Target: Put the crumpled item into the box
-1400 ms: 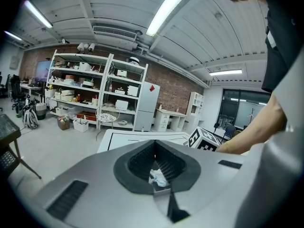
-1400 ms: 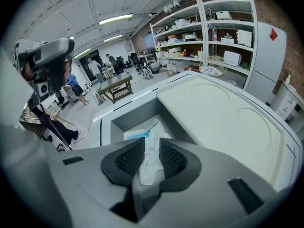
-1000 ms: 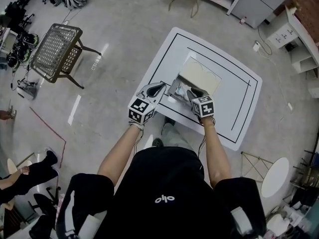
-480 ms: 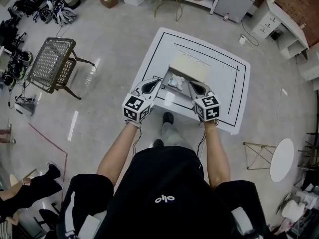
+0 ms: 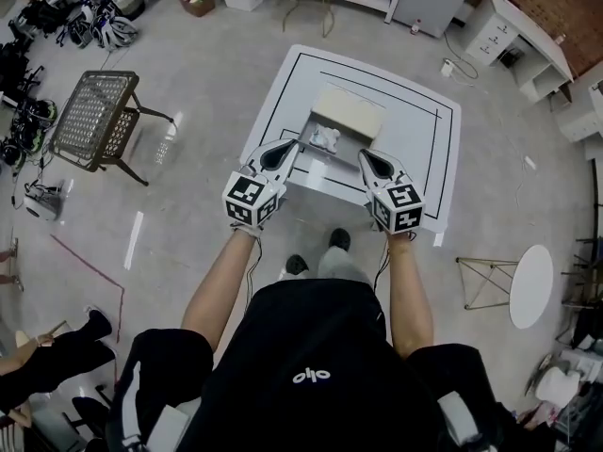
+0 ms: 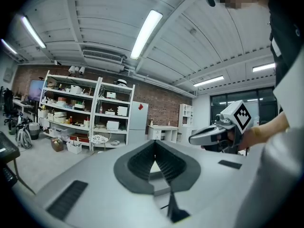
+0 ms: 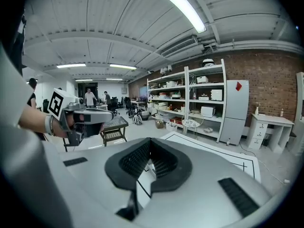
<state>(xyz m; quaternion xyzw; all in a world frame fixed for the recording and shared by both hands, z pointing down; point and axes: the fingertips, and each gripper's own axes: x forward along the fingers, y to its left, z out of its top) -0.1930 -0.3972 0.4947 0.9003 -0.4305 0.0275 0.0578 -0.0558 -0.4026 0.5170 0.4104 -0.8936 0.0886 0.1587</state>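
Observation:
A white table [image 5: 424,158] with black border lines carries an open box [image 5: 347,114], its cream lid tipped back. A crumpled white and pale blue item [image 5: 325,138] lies in the box's near half. My left gripper [image 5: 285,147] hovers just left of the box, jaws shut and empty. My right gripper [image 5: 366,157] hovers just right of the box's near side, also shut and empty. Neither touches the item. In the left gripper view the left gripper [image 6: 154,145] points over the table at shelves, with the right gripper [image 6: 216,132] beside it. The right gripper [image 7: 149,144] view shows the left gripper [image 7: 78,118].
A wicker stool [image 5: 97,109] stands on the floor to the left. Shelving [image 6: 80,113] with bins lines the far wall. A round white side table [image 5: 530,299] and a wire stand [image 5: 480,281] are at the right. People [image 7: 90,98] stand far off.
The right gripper, which was at the box over the crumpled item, has drawn back. Both grippers have pulled away toward the person, leaving the item in the box.

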